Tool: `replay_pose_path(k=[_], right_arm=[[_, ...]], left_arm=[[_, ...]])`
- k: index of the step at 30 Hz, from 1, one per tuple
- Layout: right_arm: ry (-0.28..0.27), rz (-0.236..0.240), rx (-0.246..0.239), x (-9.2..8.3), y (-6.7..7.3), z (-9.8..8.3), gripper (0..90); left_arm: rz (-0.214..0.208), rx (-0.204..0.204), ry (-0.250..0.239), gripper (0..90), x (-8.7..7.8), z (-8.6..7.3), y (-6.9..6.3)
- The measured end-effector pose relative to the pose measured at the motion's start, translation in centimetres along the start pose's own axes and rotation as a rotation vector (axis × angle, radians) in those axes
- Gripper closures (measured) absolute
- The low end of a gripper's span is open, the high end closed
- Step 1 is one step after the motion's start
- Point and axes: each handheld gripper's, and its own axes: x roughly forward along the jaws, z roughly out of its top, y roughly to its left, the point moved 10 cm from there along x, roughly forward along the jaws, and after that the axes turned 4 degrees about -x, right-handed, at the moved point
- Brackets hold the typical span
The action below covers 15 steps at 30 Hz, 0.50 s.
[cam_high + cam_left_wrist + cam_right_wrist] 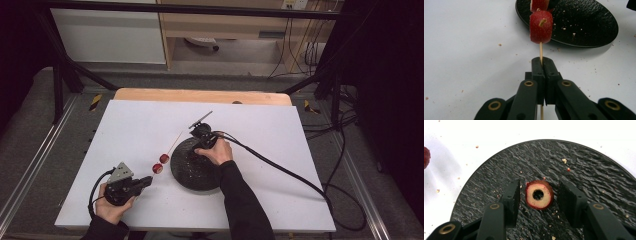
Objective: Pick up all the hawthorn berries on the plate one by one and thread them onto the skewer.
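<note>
Tongs in the person's left hand [541, 65] are pressed fully together on a thin wooden skewer [540, 51], which runs out from between the jaws and carries two red fruit pieces [541, 26], the nearer one showing the stick's entry hole; the left gripper view gives that detail, while the high view shows the same left tongs [146, 181] low at the left of the white desk [130, 130] with the two pieces [160, 163] as small red dots just left of the black plate [192, 172] and the bare stick slanting up and away from them. Right tongs [539, 198] stand part-way apart over the plate [584, 162], one jaw either side of a round red-skinned slice with a pale face and a bored hole [539, 194]; a gap shows on both sides, so the pads do not press on it. From above, the right tongs [196, 149] sit at the plate's far edge and the hand covers the slice. Crumbs scattered on plate and desk are readable in the gripper views and lost from above. What fruit the pieces are I cannot tell. One more red piece is cut off by the left edge of the right gripper view [426, 157]. No writing or label can be read anywhere.
</note>
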Motion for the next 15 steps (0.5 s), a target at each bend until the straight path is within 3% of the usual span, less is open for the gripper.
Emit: replay_pose_path(k=[15], right_arm=[[0.022,0.005,0.028,0.41,-0.13,-0.27,61.8]], left_arm=[[0.0,-0.002,-0.004,88.5,-0.02,0.04,-0.03]])
